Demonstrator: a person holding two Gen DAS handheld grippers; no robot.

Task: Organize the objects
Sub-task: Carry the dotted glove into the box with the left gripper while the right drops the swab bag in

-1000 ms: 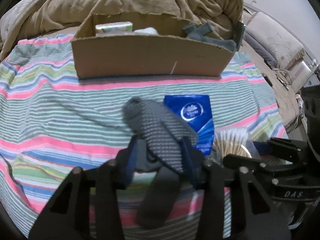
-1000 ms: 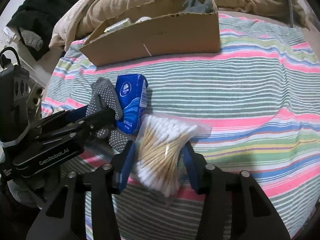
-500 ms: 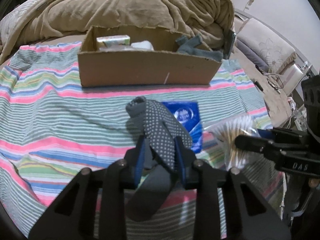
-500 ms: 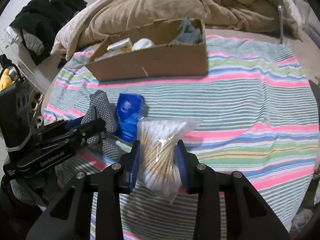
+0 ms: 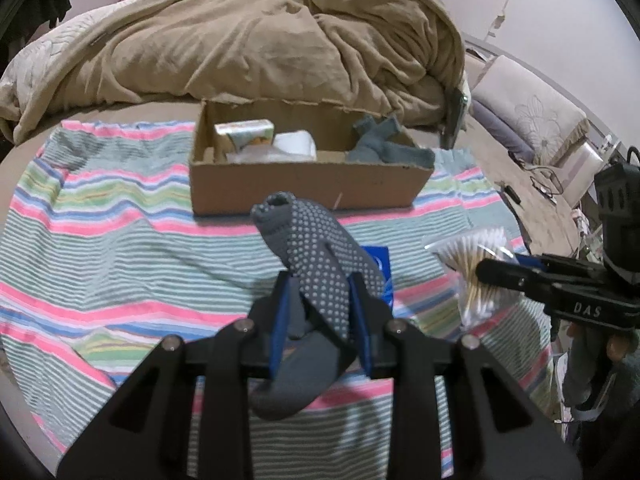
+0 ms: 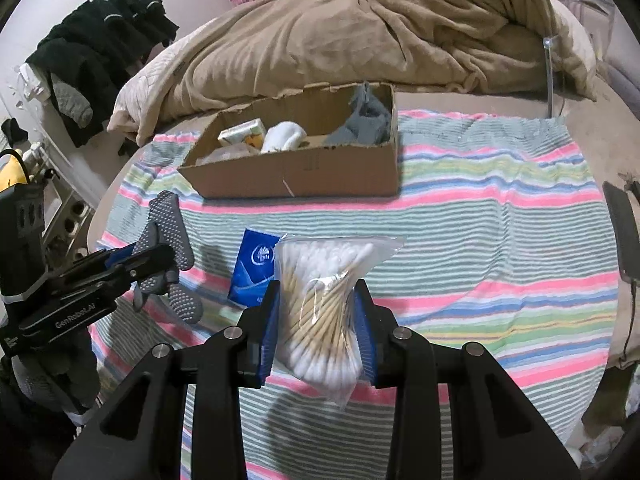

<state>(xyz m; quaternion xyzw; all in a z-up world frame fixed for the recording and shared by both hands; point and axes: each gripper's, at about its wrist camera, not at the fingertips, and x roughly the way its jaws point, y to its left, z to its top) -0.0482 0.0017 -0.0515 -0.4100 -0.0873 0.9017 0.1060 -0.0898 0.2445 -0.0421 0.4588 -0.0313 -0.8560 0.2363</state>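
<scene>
My left gripper [image 5: 320,300] is shut on a grey dotted sock [image 5: 320,252] and holds it above the striped cloth [image 5: 120,240]. The sock also shows in the right wrist view [image 6: 170,224]. My right gripper [image 6: 318,308] is shut on a clear bag of cotton swabs [image 6: 324,296], lifted off the cloth; the bag also shows in the left wrist view [image 5: 476,264]. A blue tissue pack [image 6: 256,264] lies on the cloth between the grippers. An open cardboard box [image 5: 304,176] stands beyond, holding a small carton, a white item and grey socks.
A tan duvet [image 5: 260,40] is heaped behind the box [image 6: 304,168]. A dark phone [image 6: 624,236] lies at the cloth's right edge. Dark clothes [image 6: 100,52] hang at the far left. A cushioned seat [image 5: 532,120] stands to the right of the bed.
Both grippers have closed on their items and risen, lifting the sock and the swab bag off the cloth. The box now looks farther and its inside shows.
</scene>
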